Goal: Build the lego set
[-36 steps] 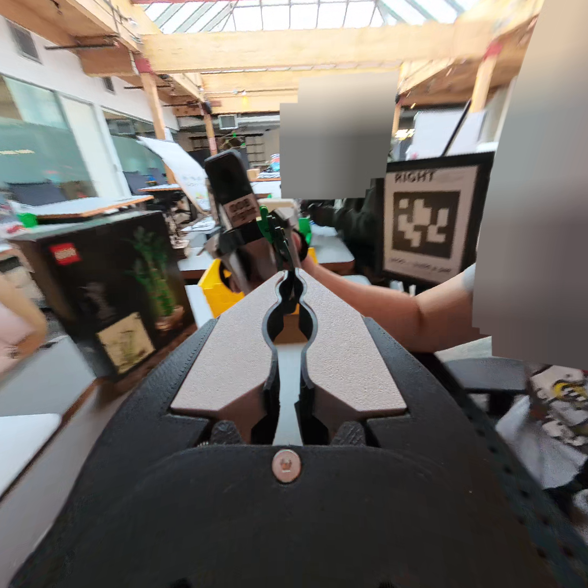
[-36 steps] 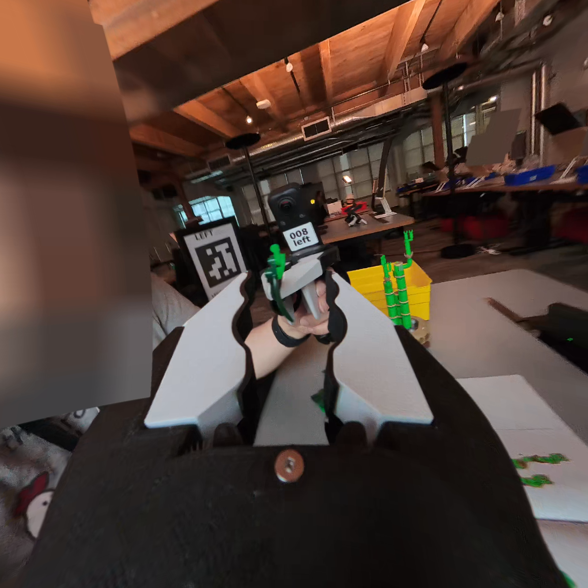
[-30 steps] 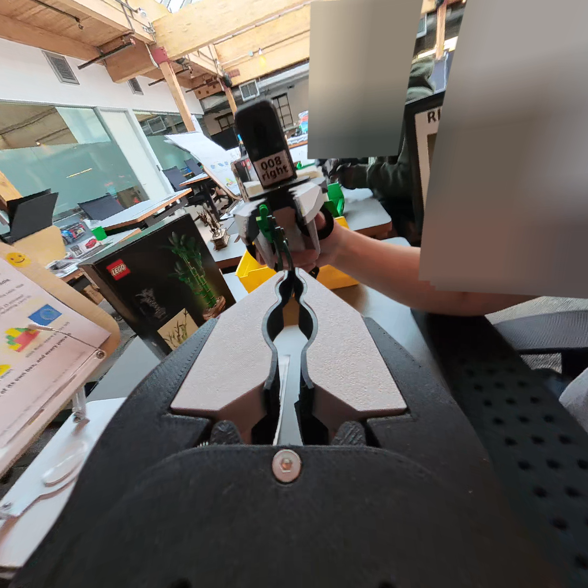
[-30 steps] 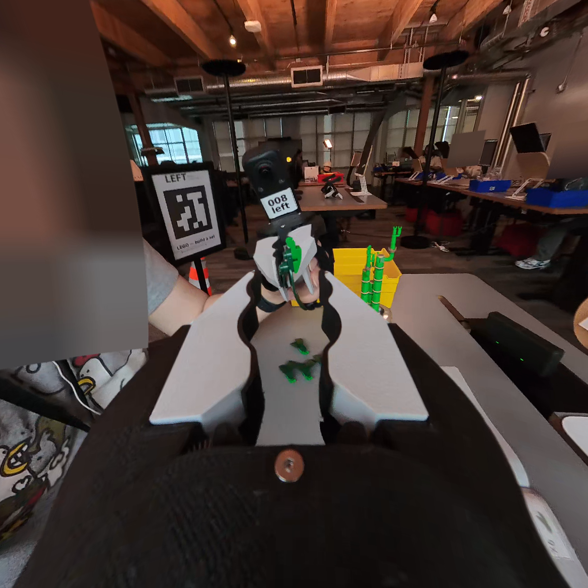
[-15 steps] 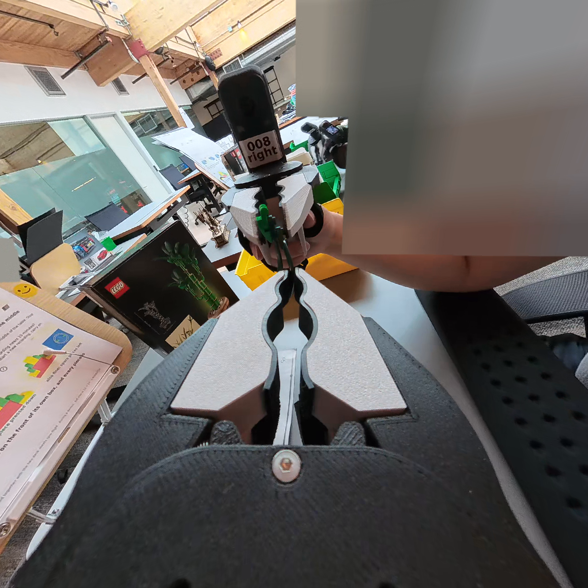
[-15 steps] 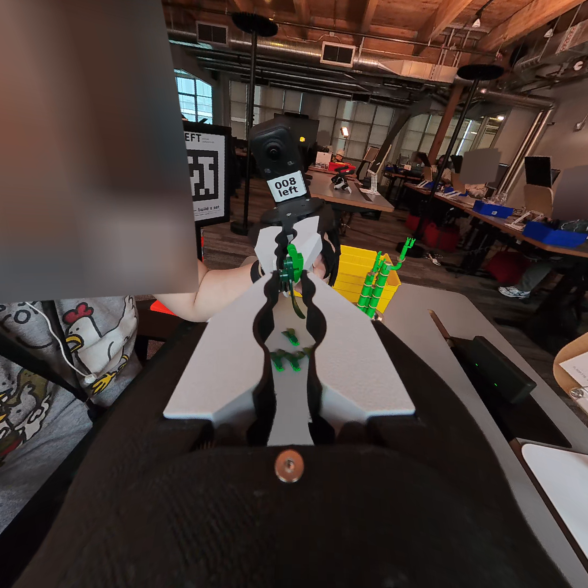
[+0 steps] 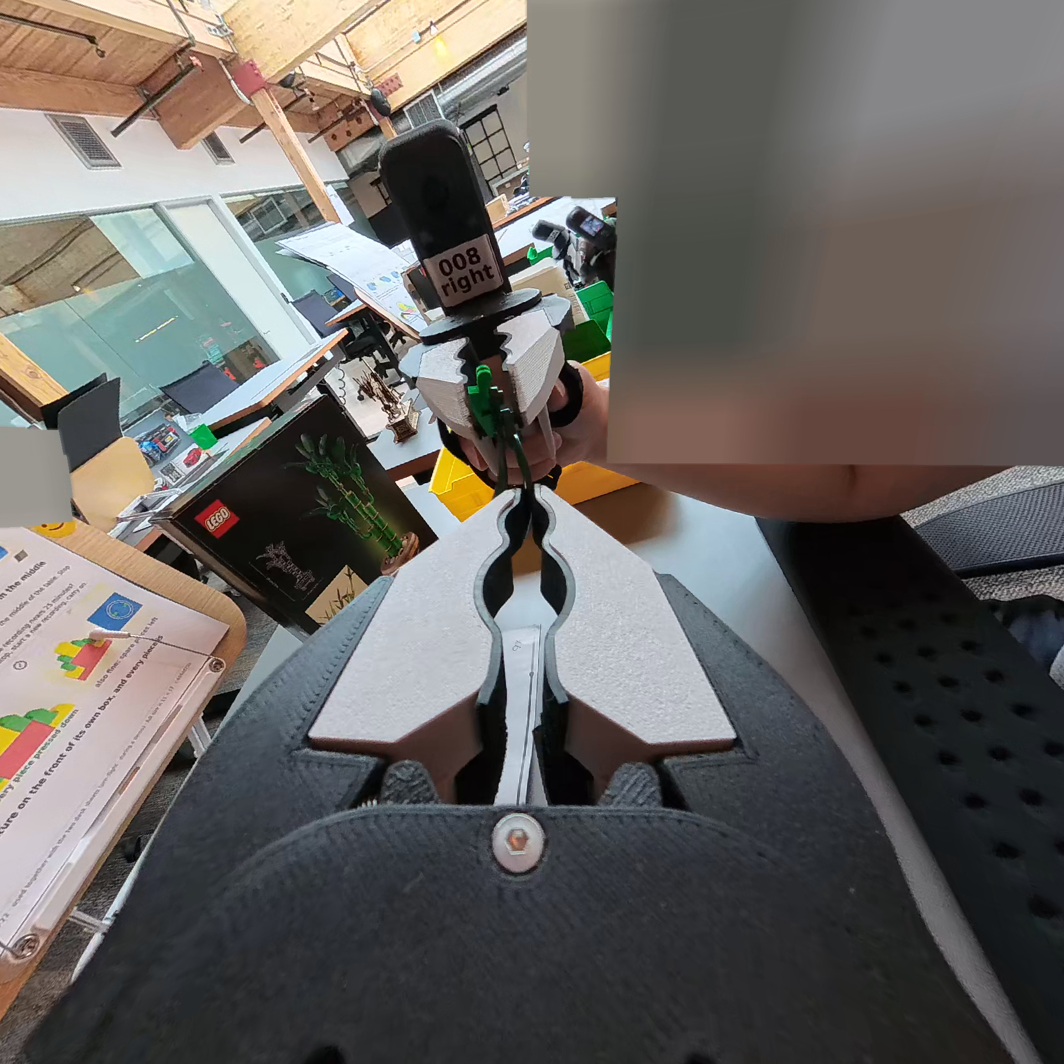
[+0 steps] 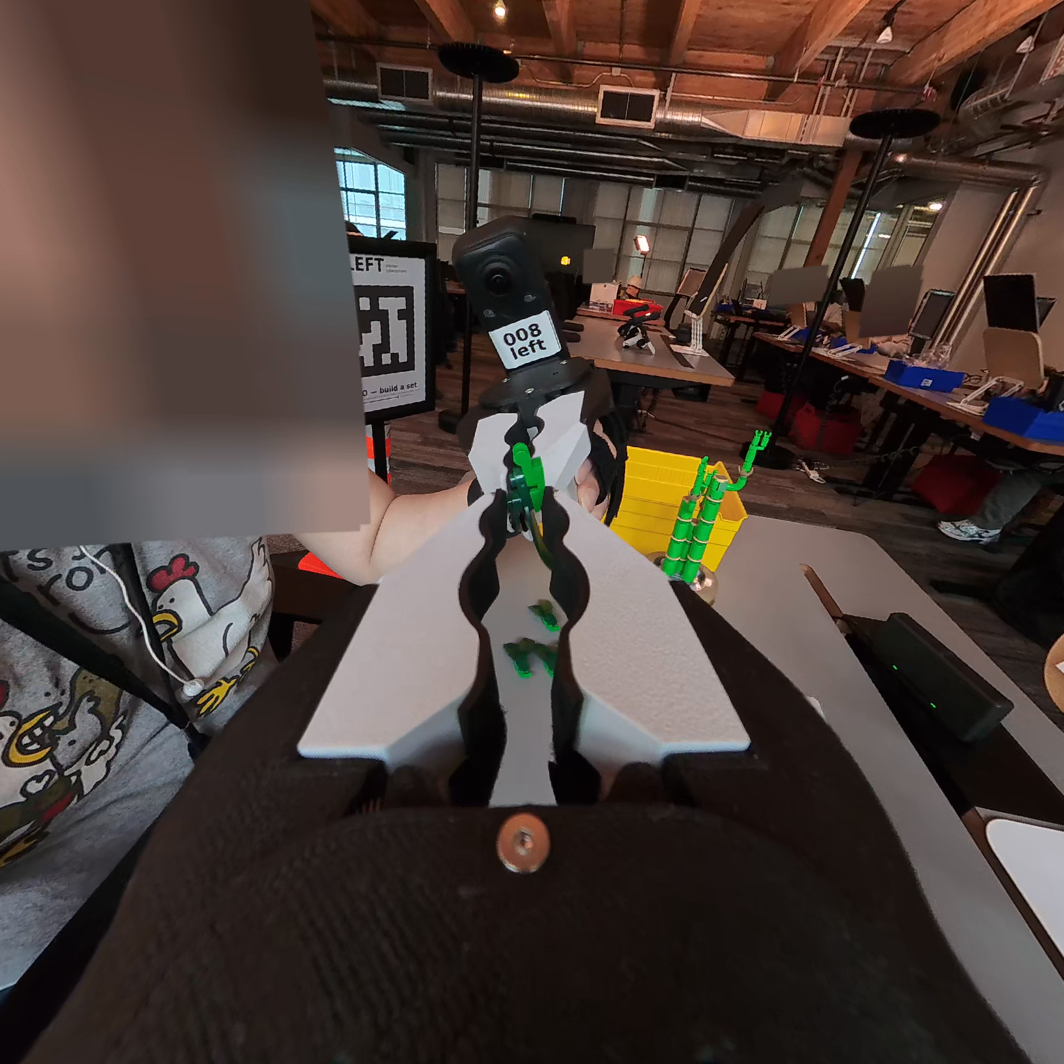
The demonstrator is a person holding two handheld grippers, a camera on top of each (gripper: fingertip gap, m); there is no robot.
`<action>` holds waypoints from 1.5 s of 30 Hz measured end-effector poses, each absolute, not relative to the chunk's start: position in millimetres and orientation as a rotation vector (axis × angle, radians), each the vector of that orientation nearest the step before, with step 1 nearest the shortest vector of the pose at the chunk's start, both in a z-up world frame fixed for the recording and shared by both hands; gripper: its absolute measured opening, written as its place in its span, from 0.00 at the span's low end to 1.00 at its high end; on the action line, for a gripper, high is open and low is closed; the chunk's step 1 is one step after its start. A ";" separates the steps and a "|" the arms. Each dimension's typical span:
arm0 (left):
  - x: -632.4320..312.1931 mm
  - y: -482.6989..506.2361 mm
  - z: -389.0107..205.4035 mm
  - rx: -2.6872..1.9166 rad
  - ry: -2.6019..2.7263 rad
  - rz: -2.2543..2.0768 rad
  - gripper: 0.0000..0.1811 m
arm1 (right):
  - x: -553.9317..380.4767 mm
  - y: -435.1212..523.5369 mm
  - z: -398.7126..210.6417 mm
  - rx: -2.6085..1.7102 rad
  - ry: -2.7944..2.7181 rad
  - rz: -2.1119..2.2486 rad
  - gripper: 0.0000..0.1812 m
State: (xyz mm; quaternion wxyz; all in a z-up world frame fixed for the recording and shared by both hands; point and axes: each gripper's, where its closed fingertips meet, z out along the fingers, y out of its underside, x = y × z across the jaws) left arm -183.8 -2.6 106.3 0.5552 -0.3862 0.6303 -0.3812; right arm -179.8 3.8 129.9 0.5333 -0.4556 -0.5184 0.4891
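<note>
Table (image 8: 806, 576) runs under both claws, pale grey. On it sit the black set box (image 7: 299, 518), yellow bin (image 8: 662, 483), and the half-built bamboo stalk (image 8: 699, 524) just beside the bin, well apart from the claws.

Both claws meet in mid-air above the table, tip to tip. Left claw (image 7: 527, 498) is nearly closed, pinching the dark green stem (image 7: 518, 455) at its lower end. Right claw (image 8: 521, 506) is narrowed around the green leaf cluster (image 8: 527, 472); whether its pads truly bite or only flank the piece is hard to tell from this angle. Loose green leaf pieces (image 8: 532, 645) lie on the table below.

Risks, as a judgement: stem is thin and held only at the tips, so a push off-axis could twist it out or pop it free, dropping it among the loose pieces. Misaligned stud means no seat. Too much squeeze could bend the stem.
</note>
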 end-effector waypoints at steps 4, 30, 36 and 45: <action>-184.7 -1.8 106.5 -0.917 1.487 -0.905 0.00 | -180.8 4.6 130.1 -1.083 -1.222 1.197 0.05; -185.9 1.6 108.2 -1.018 1.464 -1.043 0.00 | -185.0 8.0 129.3 -1.040 -1.187 1.250 0.05; -190.6 4.2 103.6 -1.048 1.498 -1.037 0.00 | -189.5 11.1 124.6 -1.029 -1.176 1.313 0.05; -196.4 5.1 103.1 -1.078 1.511 -1.073 0.00 | -193.1 14.7 124.0 -1.025 -1.154 1.350 0.14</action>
